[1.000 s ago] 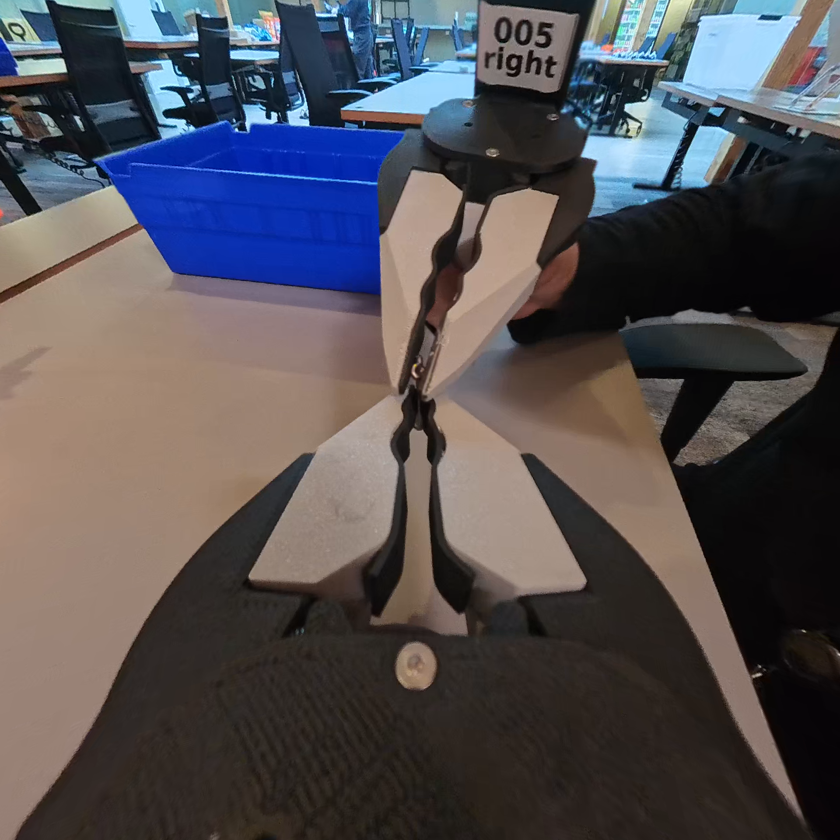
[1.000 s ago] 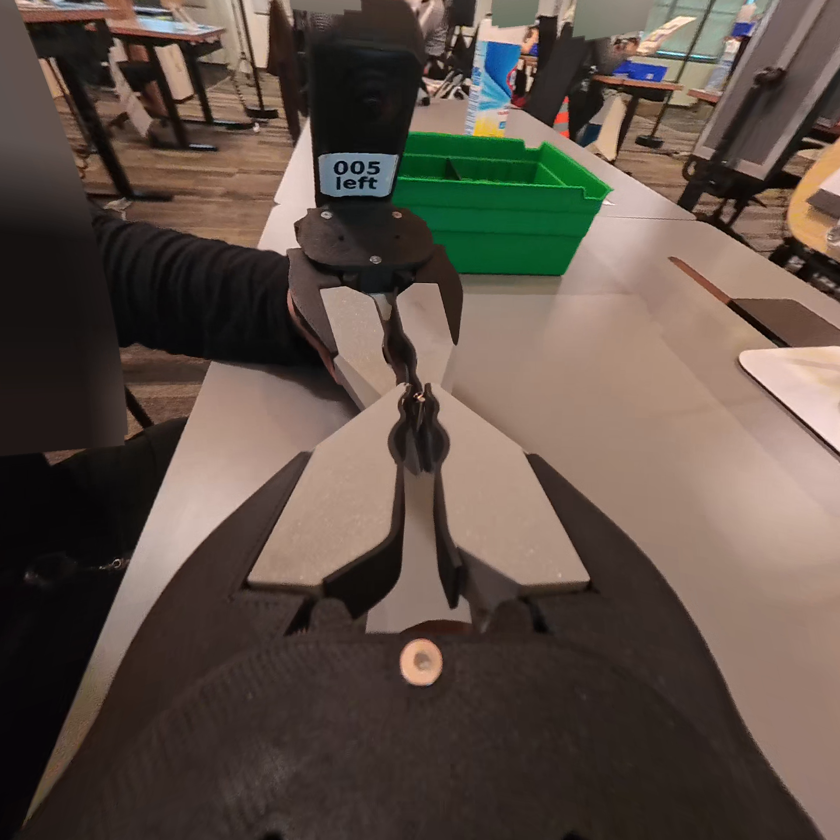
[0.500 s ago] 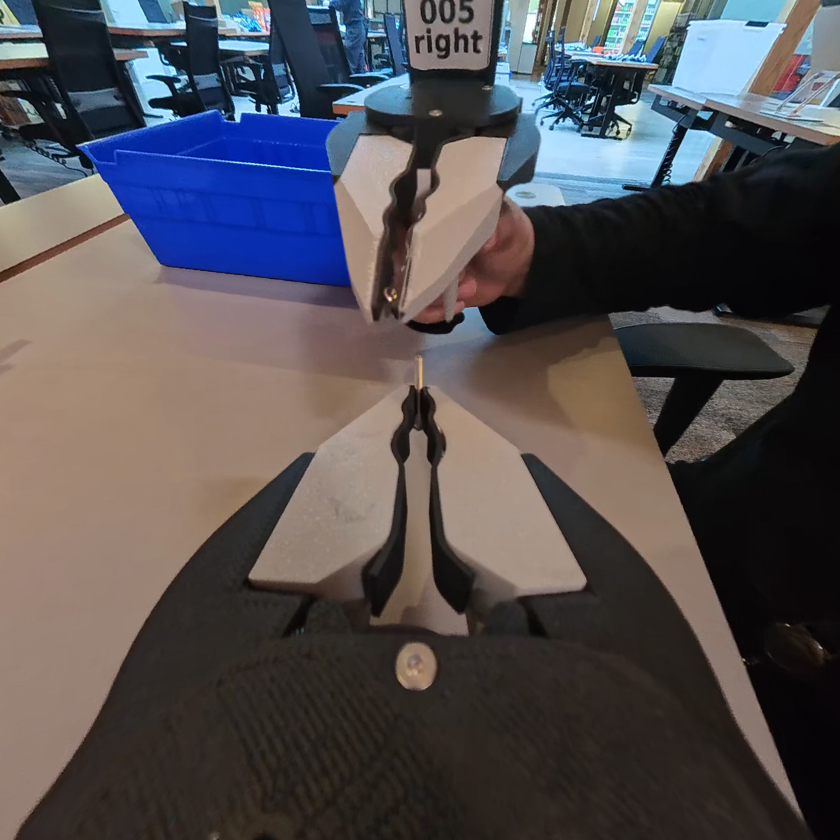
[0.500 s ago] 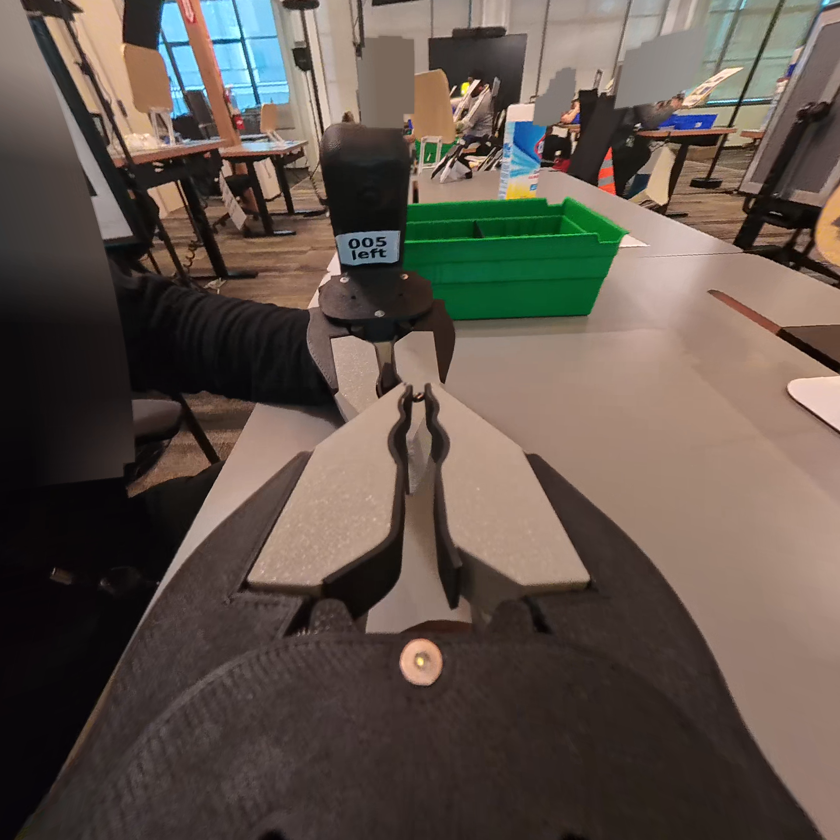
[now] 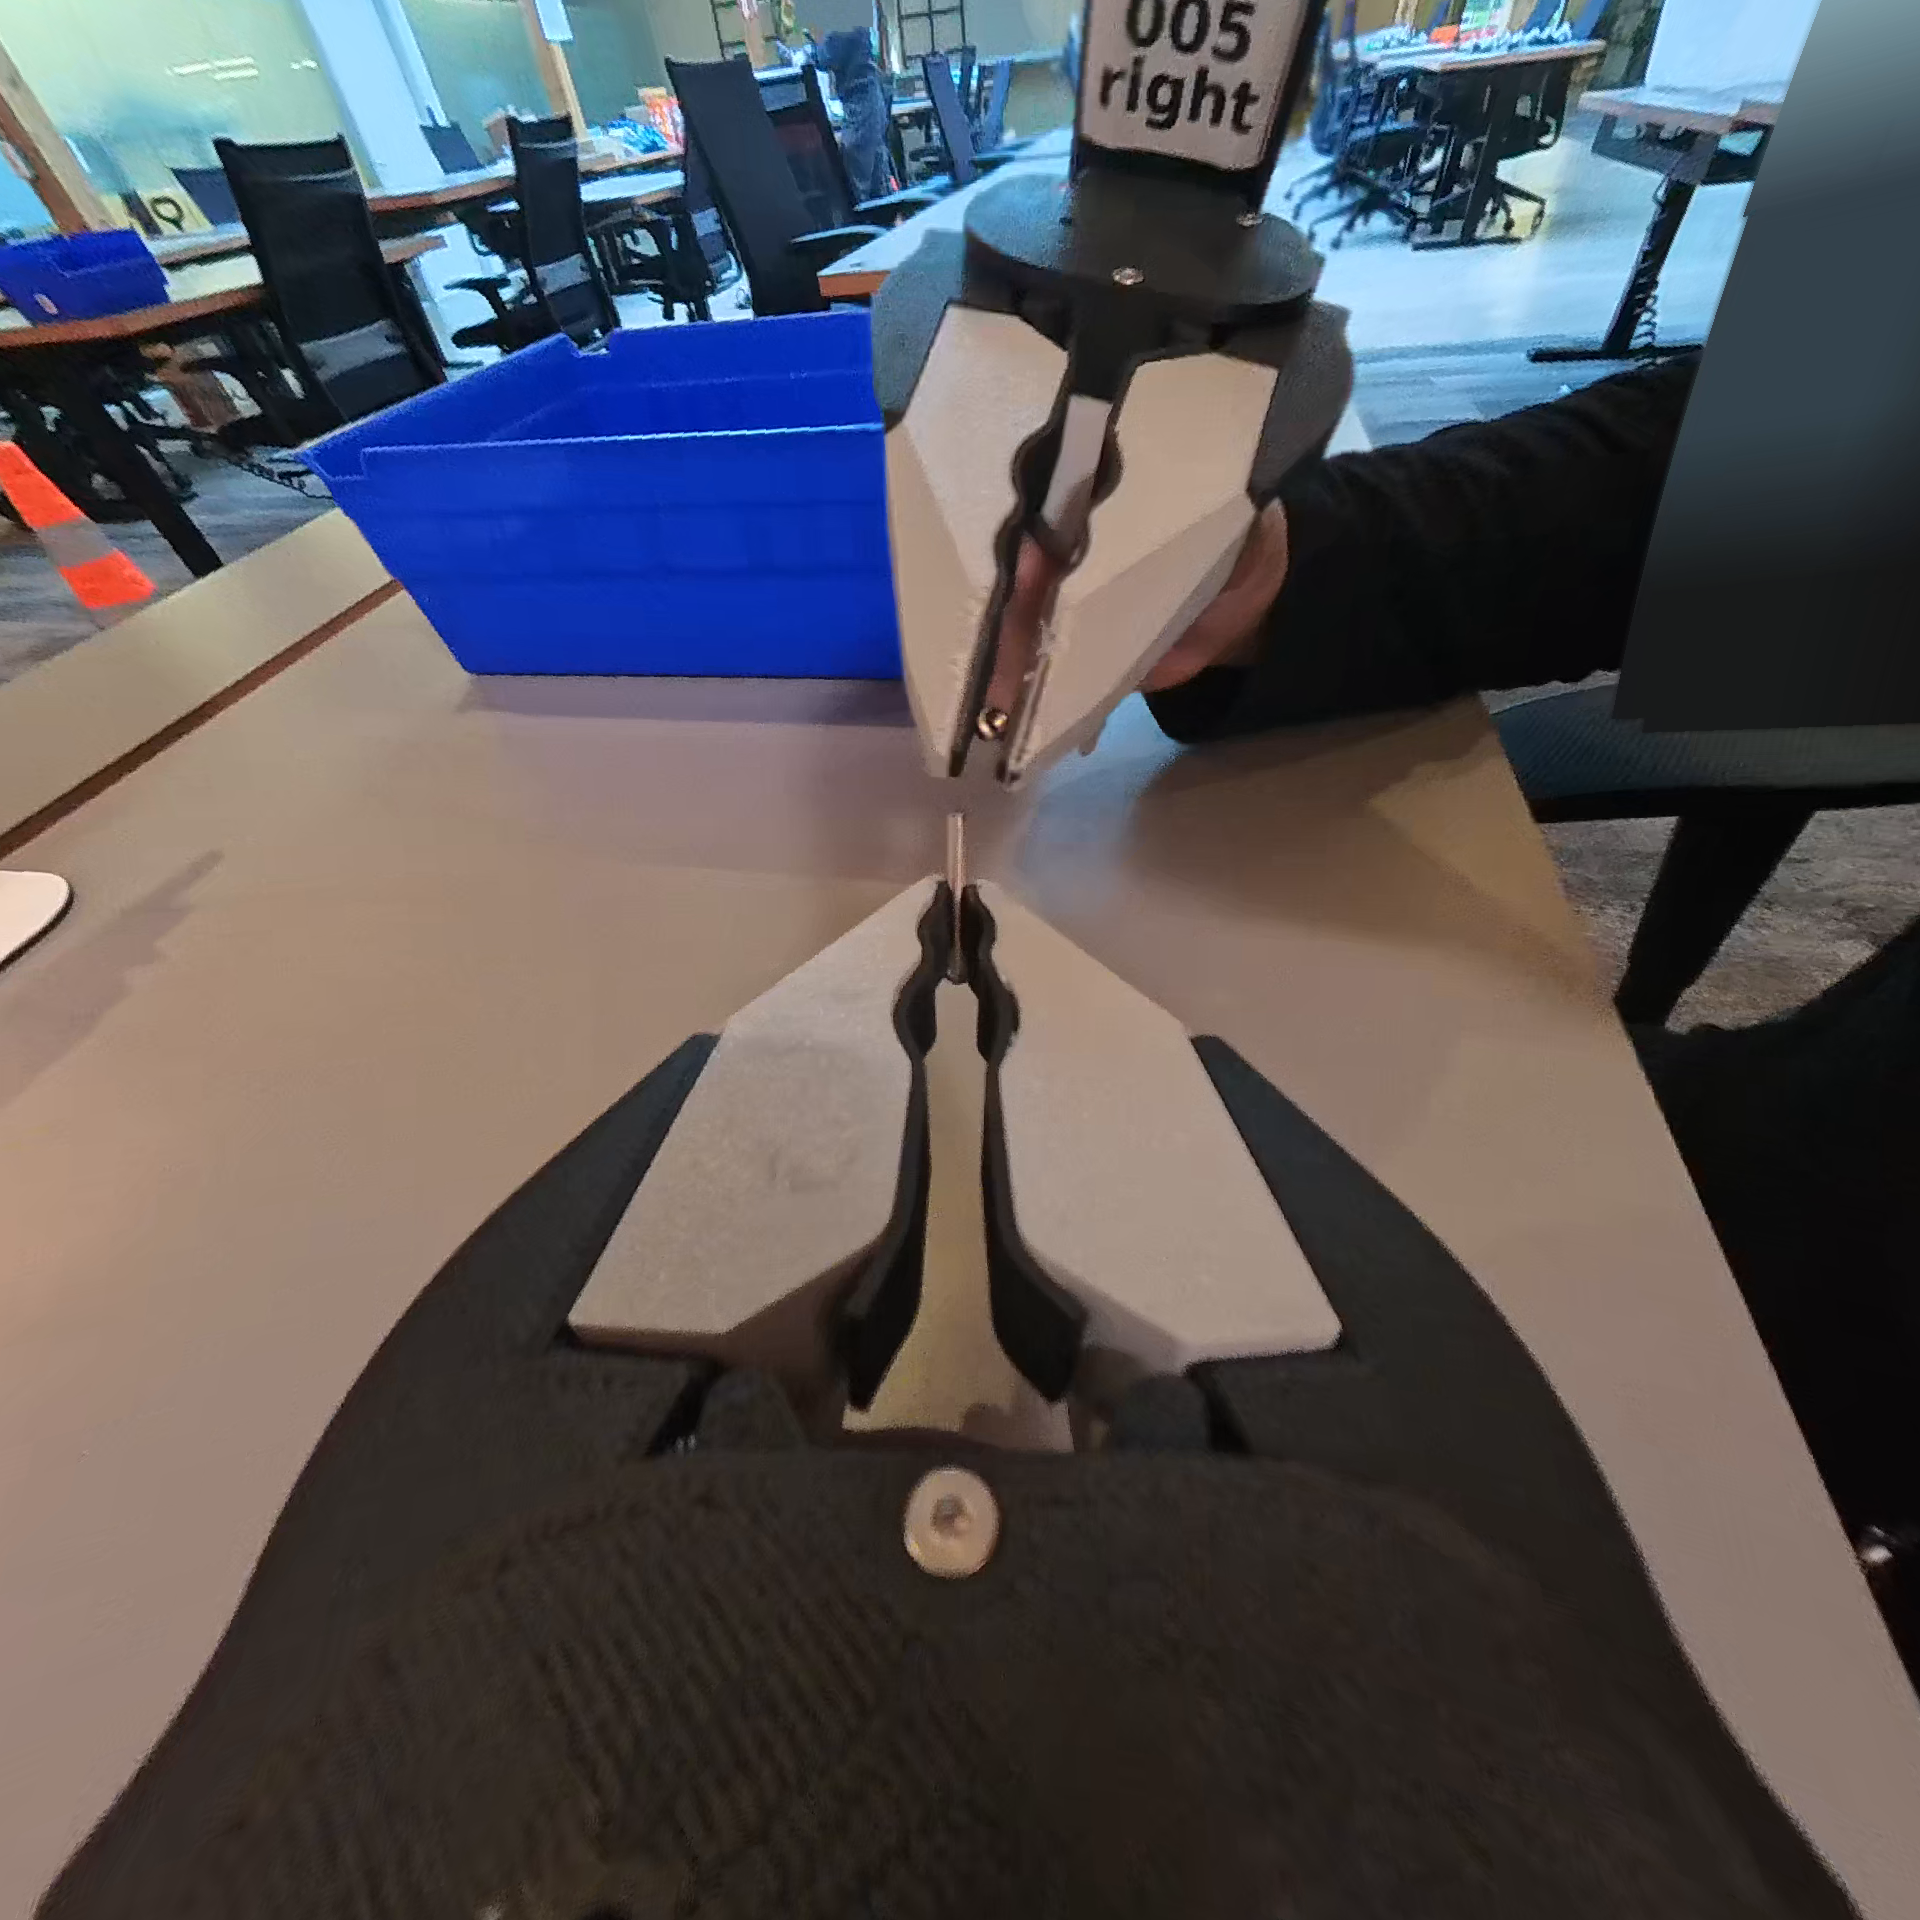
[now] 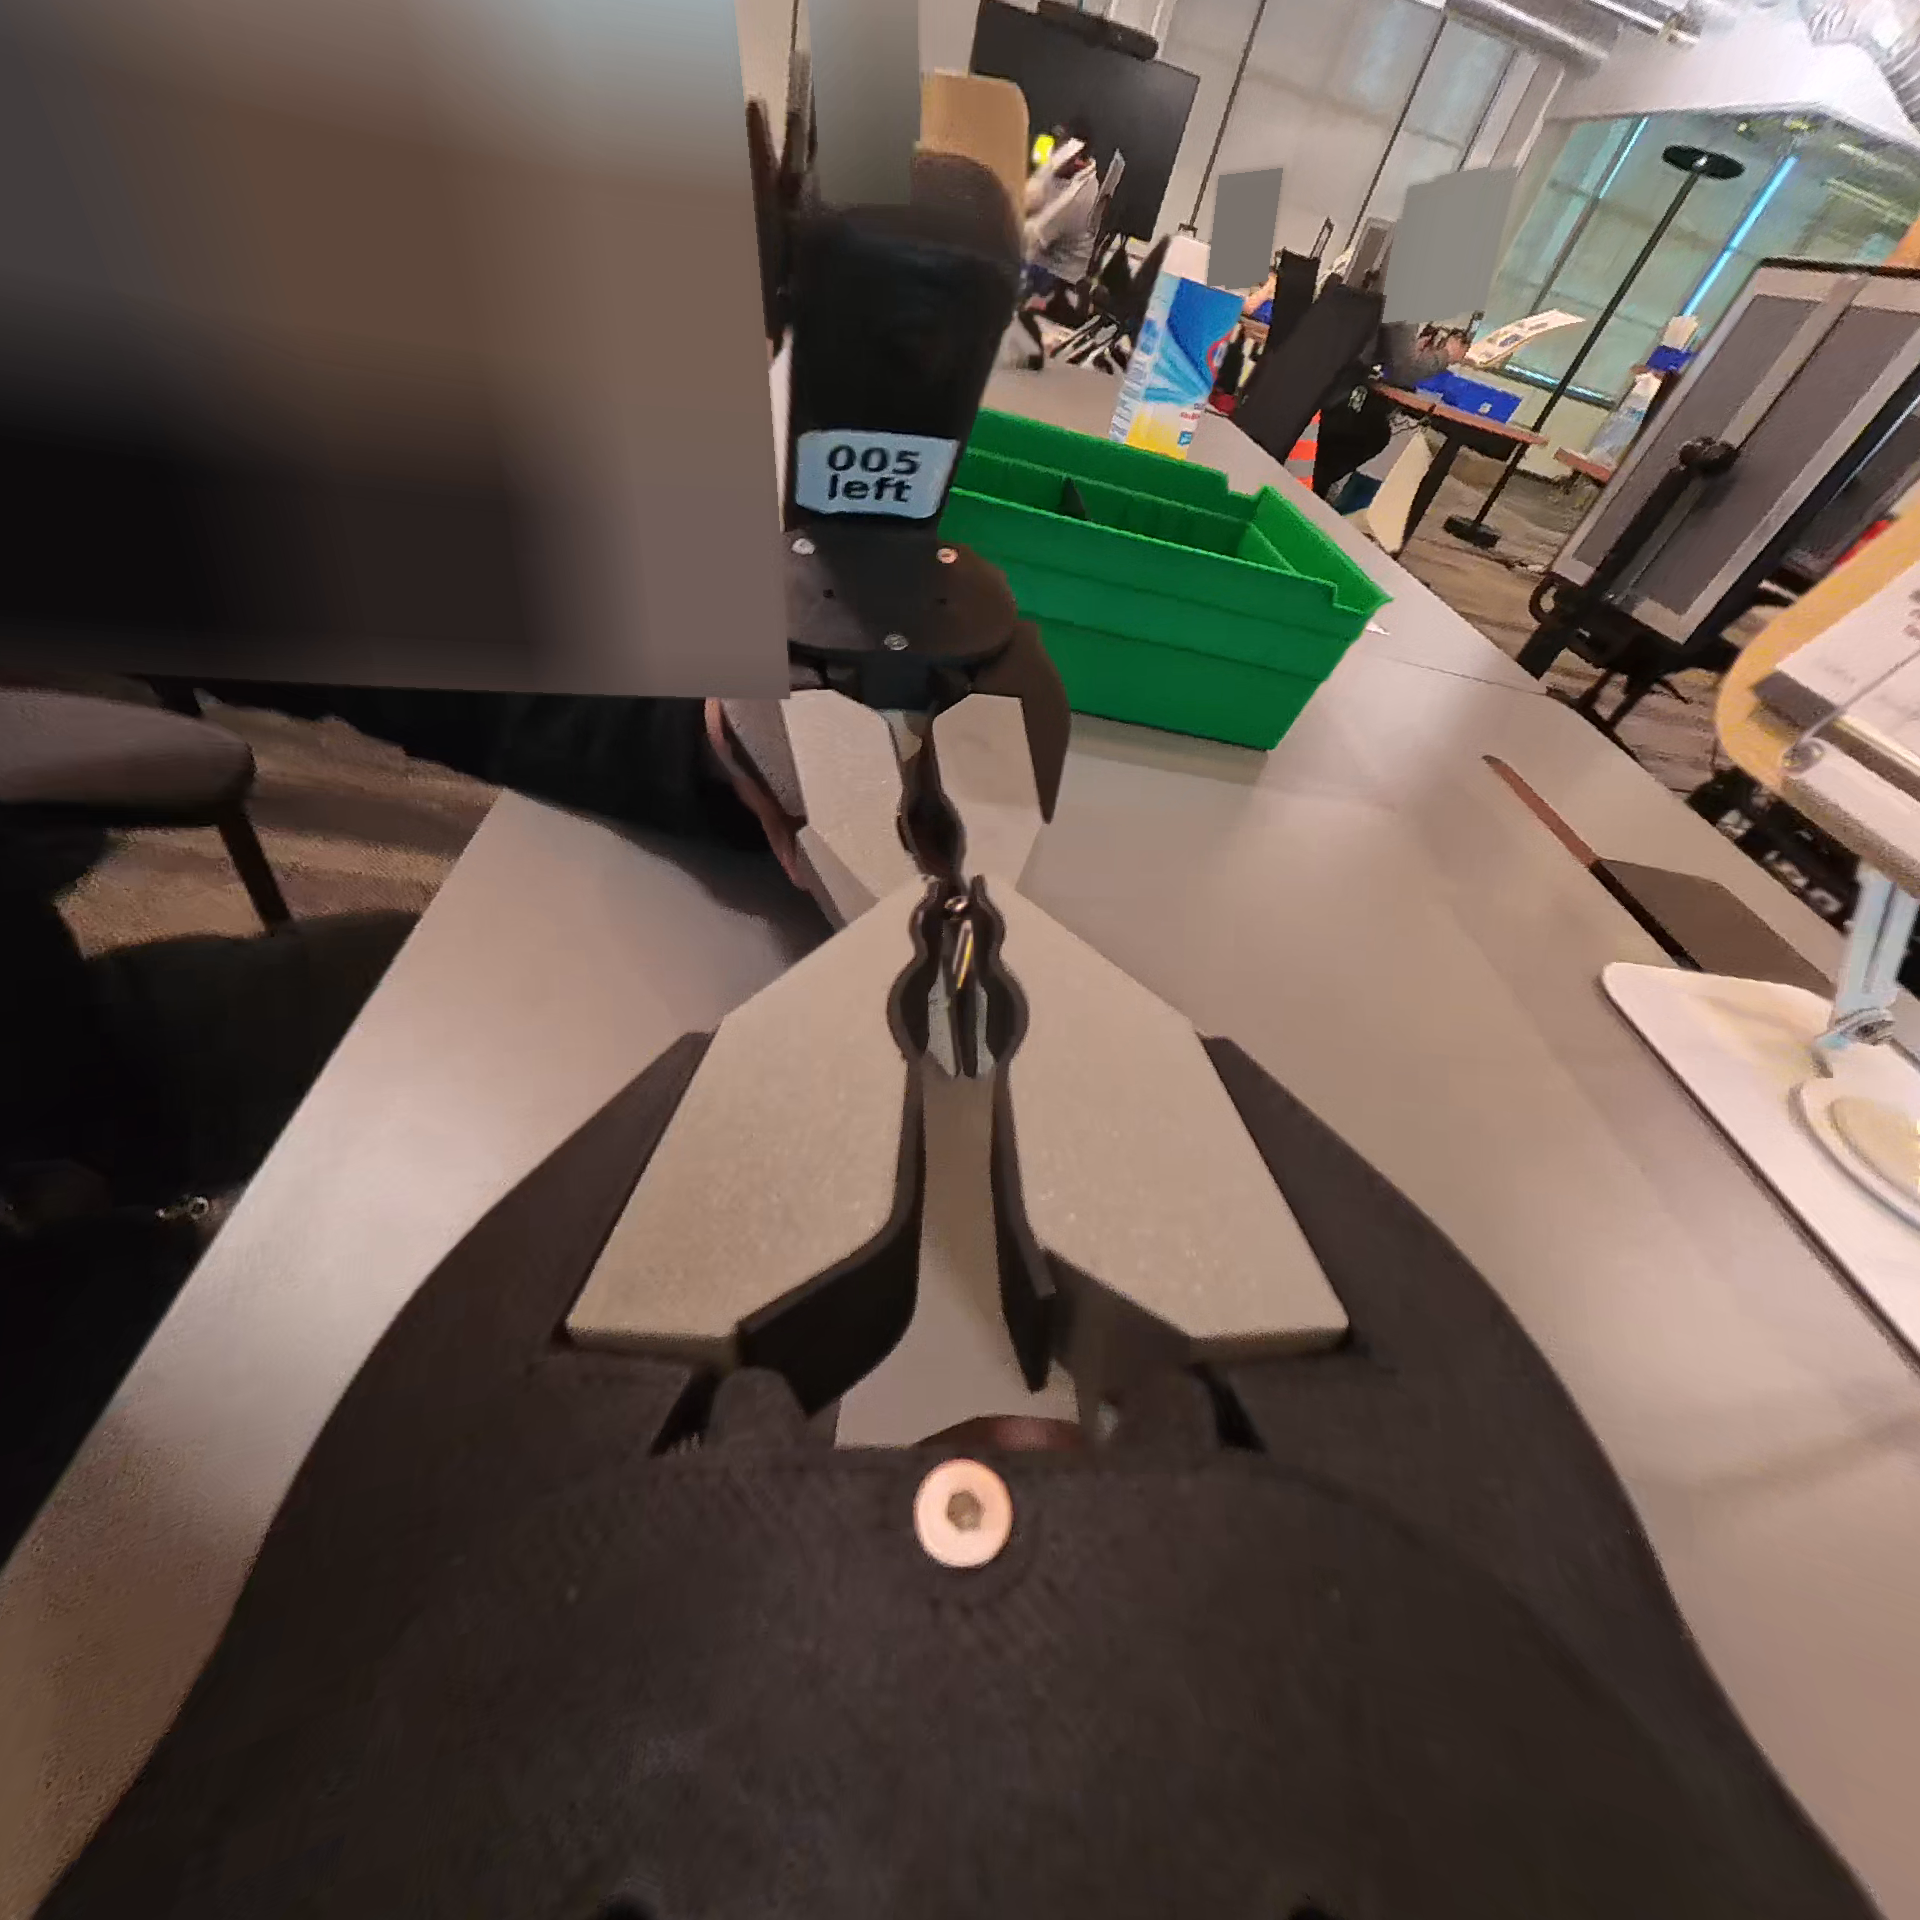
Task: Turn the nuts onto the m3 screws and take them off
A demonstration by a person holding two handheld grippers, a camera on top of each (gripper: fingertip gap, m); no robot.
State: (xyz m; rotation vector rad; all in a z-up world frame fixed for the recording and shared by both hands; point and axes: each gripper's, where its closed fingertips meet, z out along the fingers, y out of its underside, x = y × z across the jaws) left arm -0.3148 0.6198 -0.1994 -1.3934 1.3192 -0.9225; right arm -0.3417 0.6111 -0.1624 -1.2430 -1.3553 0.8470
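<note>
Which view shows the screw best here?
The left wrist view: the screw sticks out bare from the shut left gripper. In the right wrist view, the right gripper mostly hides it.

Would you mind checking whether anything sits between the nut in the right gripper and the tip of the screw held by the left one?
Nothing visible does. The screw sticks out of the left gripper, and the nut in the right gripper hangs just beyond its tip across bare air.
</note>
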